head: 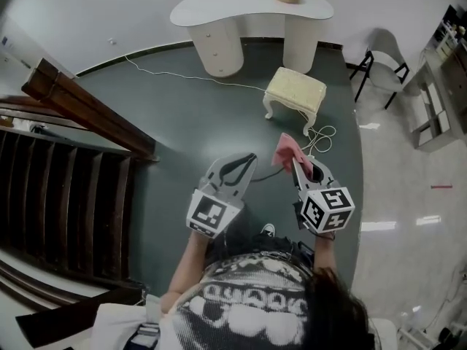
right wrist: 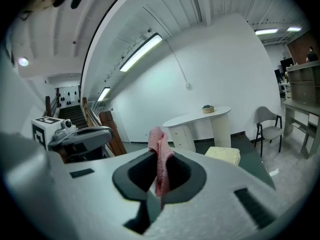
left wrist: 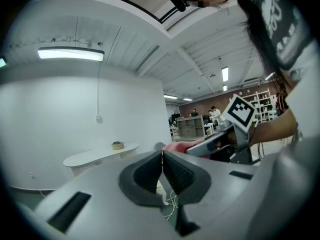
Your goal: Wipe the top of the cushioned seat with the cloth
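Your right gripper has its fingers clenched on the pink cloth, and the cushioned seat stands on the floor ahead, well apart, nearer this hand than your left gripper (fingers pressed together, holding nothing).

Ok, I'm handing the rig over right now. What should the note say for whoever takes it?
Left tool: shut, nothing in it.
Right tool: shut on the pink cloth, held in the air.
Cushioned seat: ahead, near the white desk, apart from both tools.
Done: cloth is gripped.
Left: carry the cloth to the seat top and wipe it. Nothing touches the seat yet.
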Motion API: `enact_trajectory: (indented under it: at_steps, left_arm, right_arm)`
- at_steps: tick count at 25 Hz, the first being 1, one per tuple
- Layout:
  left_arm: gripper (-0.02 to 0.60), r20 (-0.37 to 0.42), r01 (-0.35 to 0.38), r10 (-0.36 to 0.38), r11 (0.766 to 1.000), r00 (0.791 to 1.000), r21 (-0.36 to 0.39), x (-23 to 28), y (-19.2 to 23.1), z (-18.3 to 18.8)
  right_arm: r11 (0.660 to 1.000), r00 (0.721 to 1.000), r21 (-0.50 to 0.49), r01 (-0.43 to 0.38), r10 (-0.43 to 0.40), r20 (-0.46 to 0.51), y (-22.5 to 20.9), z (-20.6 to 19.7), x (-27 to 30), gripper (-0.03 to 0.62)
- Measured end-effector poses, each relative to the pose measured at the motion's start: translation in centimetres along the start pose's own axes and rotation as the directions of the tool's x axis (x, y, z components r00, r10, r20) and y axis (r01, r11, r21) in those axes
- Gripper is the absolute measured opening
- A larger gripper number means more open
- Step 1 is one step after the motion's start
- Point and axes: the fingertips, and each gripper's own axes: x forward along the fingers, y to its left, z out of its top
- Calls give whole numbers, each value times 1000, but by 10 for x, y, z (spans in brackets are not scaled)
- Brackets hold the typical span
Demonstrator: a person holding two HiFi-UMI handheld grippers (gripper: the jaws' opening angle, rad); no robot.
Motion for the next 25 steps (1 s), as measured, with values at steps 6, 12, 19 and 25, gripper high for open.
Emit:
enact_trajectory:
  at_steps: [6,12,19,25]
  left_arm:
    - [6,-18,-17,17,1000,1000,11,20,49,-14]
    - [6,-53,28,-24,997,998,76,60,127,-35]
    - [6,-32,103,-102,994,994,40,100,221,-45]
    - [6,-30,181,-180,983,983,38,119,277,-62]
  right_arm:
    - [1000,1000,6,-2,2,-19,-9,10,51,14]
    - [999,998,15,49,-48,-43,-19,29,131,14]
    - [993,992,25,112,-111,-67,-23,58,226,14]
    - [985,985,37,169,-167,-51,-25,80,294,14]
